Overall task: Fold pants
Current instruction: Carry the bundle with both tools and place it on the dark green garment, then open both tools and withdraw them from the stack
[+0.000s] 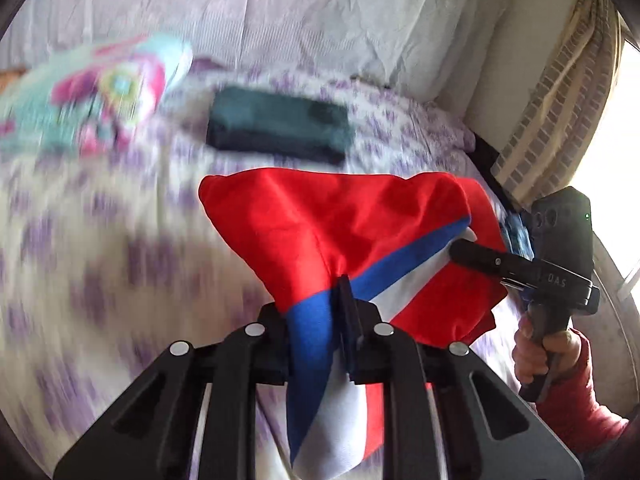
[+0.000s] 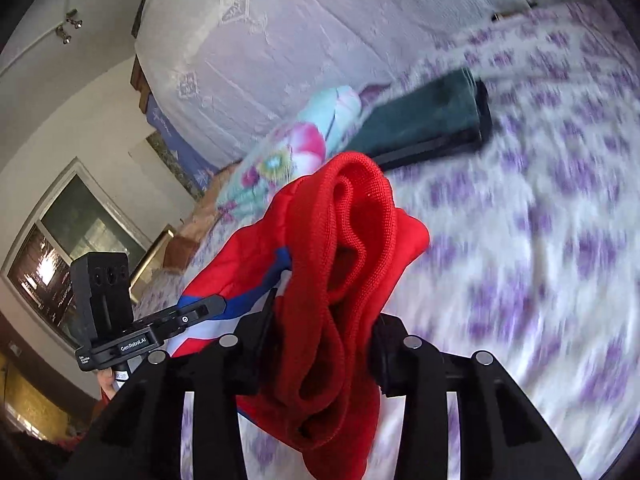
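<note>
Both grippers hold the red pants (image 1: 320, 216) up over the bed (image 1: 100, 260). The left gripper (image 1: 320, 332) is clamped on a blue-and-white striped part of the cloth. The right gripper (image 2: 320, 344) pinches a thick bunch of the ribbed red waistband. Behind the pants, on the purple-flowered bedspread, lie a dark green folded cloth (image 1: 280, 128) and a flowery one (image 1: 96, 96).

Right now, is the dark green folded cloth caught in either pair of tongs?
No, the dark green folded cloth lies flat on the bedspread, beyond the red pants.
</note>
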The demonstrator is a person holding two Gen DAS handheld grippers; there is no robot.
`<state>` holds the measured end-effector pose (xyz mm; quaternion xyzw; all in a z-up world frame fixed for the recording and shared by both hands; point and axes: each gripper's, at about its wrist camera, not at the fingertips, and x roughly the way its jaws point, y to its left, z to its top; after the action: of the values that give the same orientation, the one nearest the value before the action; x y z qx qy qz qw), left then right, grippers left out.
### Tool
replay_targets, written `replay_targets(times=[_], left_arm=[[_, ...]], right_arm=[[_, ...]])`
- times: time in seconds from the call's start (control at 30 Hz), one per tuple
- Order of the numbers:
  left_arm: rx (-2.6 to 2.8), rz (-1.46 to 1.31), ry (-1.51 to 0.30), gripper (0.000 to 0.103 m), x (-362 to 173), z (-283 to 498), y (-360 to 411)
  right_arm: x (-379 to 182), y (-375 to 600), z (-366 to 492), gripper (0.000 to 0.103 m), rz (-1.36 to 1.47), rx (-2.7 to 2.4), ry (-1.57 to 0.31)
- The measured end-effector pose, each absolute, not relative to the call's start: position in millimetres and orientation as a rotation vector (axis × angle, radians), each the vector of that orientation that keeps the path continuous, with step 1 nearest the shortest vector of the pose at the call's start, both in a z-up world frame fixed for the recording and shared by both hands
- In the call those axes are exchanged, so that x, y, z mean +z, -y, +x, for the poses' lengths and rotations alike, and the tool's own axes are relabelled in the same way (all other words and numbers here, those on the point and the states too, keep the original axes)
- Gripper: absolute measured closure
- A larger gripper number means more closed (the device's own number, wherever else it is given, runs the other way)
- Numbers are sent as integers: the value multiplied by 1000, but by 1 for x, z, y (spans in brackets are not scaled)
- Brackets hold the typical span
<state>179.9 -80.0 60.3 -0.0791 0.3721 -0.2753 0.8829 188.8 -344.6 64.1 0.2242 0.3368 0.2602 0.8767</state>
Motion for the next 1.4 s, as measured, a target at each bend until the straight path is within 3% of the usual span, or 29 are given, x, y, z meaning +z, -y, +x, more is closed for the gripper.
replay_targets(times=[0.23, 0.33, 0.37, 0.4, 0.47, 0.6, 0.67, 0.77, 0.8, 0.83, 0.9, 1.03, 1.2, 1.4], left_arm=[[-487, -71, -712, 85, 126, 350, 118], [-446, -72, -682, 80, 135, 416, 131], [-400, -52, -674, 72, 130, 442, 138], [-346, -40, -673, 49, 123, 459, 140], [-193, 7, -699, 17, 93, 490, 144], [-130, 29, -865, 15, 4, 519, 136], [-123, -20, -818, 10, -3, 510, 123], [-102, -44, -810, 13, 8, 500, 113], [-93, -50, -796, 13, 16, 492, 110], [-92, -53, -783, 13, 19, 486, 110], [-87, -61, -729, 13, 37, 461, 109], [-57, -53, -594, 4, 63, 396, 122], [-72, -53, -555, 5, 50, 350, 135], [-91, -24, -543, 5, 44, 353, 141]], right_arm=[[117, 370, 359, 63, 473, 427, -628], [120, 384, 429, 62, 488, 368, -621], [114, 389, 448, 61, 499, 339, -635], [98, 397, 474, 54, 519, 290, -676], [59, 408, 508, 48, 513, 157, -769], [21, 410, 510, 40, 447, 153, -682], [29, 398, 504, 40, 352, 132, -664], [59, 393, 483, 38, 326, 109, -573], [73, 393, 465, 34, 347, 96, -501], [82, 393, 449, 21, 362, 80, -456], [94, 386, 416, 3, 377, 26, -382], [82, 344, 357, 3, 231, -33, -325], [45, 312, 313, 3, 31, -144, -234], [40, 324, 322, 3, 68, -112, -282]])
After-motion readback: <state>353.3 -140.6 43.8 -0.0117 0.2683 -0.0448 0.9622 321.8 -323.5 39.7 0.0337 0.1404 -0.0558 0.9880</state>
